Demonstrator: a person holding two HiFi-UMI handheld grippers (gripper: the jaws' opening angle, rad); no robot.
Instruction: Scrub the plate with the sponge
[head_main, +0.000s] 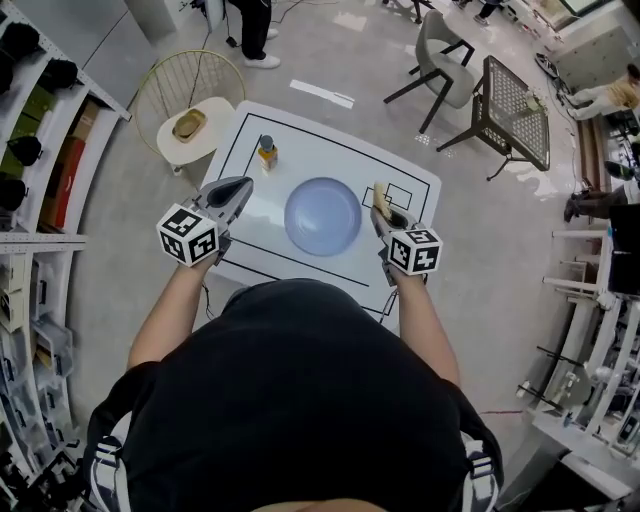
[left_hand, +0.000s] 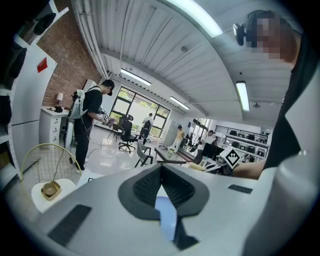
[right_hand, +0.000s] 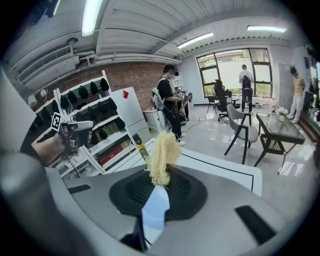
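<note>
A pale blue plate (head_main: 322, 216) lies flat in the middle of the white table (head_main: 400, 180). My right gripper (head_main: 381, 206) hovers just off the plate's right rim, shut on a yellow fibrous sponge (head_main: 381, 192) that sticks up past the jaws. In the right gripper view the sponge (right_hand: 161, 155) stands pinched between the jaws of this gripper (right_hand: 160, 176), with the plate (right_hand: 154, 212) showing blue below. My left gripper (head_main: 241, 187) is held over the table left of the plate, shut and empty. In the left gripper view the left gripper (left_hand: 161, 174) has its jaws meeting, with a sliver of plate (left_hand: 166, 216) beneath.
A small bottle with a yellow label (head_main: 267, 152) stands at the table's back left, also seen as the bottle (right_hand: 140, 146). A round white stool with a gold dish (head_main: 189, 125) sits left of the table. Shelves (head_main: 40, 130) line the left; chairs (head_main: 445, 60) and people stand beyond.
</note>
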